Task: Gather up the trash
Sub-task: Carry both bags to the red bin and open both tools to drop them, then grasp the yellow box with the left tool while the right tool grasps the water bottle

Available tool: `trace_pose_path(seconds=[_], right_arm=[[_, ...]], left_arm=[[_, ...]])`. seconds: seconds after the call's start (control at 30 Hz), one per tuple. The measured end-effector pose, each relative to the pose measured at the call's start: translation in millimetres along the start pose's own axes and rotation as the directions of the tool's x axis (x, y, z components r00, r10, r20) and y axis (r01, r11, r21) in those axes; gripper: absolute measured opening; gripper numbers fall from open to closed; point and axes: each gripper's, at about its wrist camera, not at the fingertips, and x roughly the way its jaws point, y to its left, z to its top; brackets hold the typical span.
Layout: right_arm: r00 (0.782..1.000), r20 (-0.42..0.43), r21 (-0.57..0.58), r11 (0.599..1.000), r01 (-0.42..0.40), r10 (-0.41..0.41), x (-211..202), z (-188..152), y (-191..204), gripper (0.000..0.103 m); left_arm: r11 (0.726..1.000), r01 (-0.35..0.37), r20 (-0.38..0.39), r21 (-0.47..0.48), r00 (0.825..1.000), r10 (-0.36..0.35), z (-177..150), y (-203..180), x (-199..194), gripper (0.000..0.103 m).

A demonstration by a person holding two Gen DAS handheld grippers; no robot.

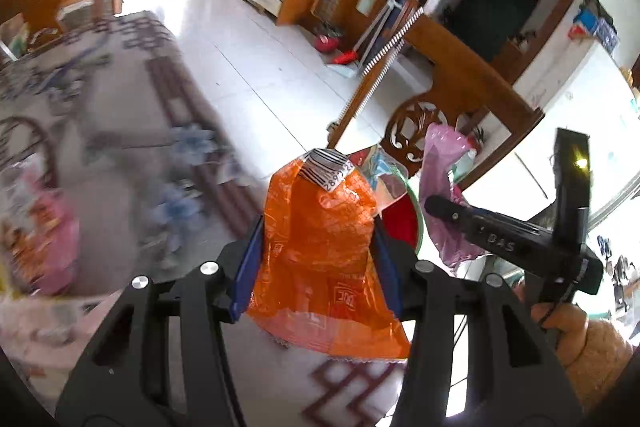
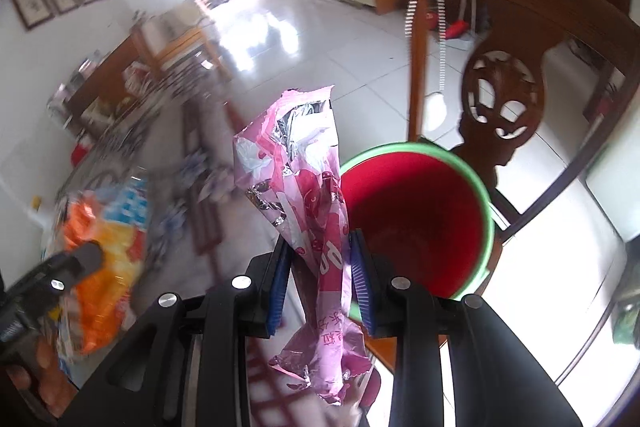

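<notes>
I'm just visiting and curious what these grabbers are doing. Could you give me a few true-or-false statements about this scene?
1. The left gripper holds an orange wrapper. True.
2. The right gripper is empty. False: it is shut on a pink wrapper.
3. The bucket is red inside with a green rim. True.
4. The bucket is full of trash. False: the inside that shows is bare.
5. A wooden chair stands behind the bucket. True.

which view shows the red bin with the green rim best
The right wrist view: the red bin shows its whole open mouth, green rim and red inside, just past the pink wrapper. In the left wrist view the bin is only a sliver behind the orange wrapper.
</notes>
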Motion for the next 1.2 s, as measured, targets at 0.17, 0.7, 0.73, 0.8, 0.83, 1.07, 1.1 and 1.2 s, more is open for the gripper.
trace_pose_path(seconds=[0.17, 0.7, 0.73, 0.8, 0.83, 1.07, 1.1, 1.2], right_arm=[[1.000, 0.010, 0.040, 0.999, 0.012, -0.012, 1, 14, -23, 0.032], [0.997, 0.054, 0.140, 0.989, 0.054, -0.062, 3, 27, -57, 0.079], [0.997, 0.053, 0.139, 0.989, 0.051, -0.059, 4, 27, -56, 0.079], [0.998, 0.045, 0.133, 0.990, 0.039, -0.046, 7, 26, -49, 0.079], [0.998, 0.041, 0.123, 0.992, 0.032, -0.038, 9, 26, -42, 0.079], [0.999, 0.031, 0.006, 1.000, 0.010, -0.010, 14, 22, 15, 0.083], [0.999, 0.032, -0.009, 1.000, 0.006, -0.006, 15, 21, 24, 0.085], [0.999, 0.034, -0.059, 0.998, -0.009, 0.011, 15, 14, 53, 0.087]], left_arm=[[0.997, 0.023, -0.038, 0.077, 0.999, -0.020, 25, -32, 42, 0.051], [0.998, -0.058, 0.010, -0.027, 0.998, 0.058, 32, -43, 40, 0.091], [0.997, -0.062, 0.017, -0.047, 0.998, 0.063, 27, -38, 32, 0.091], [0.996, -0.072, 0.023, -0.053, 0.997, 0.074, 23, -30, 22, 0.091], [0.995, -0.085, 0.028, -0.050, 0.996, 0.086, 22, -27, 17, 0.092], [0.974, -0.161, 0.099, -0.161, 0.979, 0.179, 5, 28, -42, 0.093], [0.967, -0.173, 0.108, -0.185, 0.975, 0.195, 1, 38, -51, 0.093], [0.940, -0.222, 0.128, -0.260, 0.957, 0.262, -16, 73, -81, 0.094]])
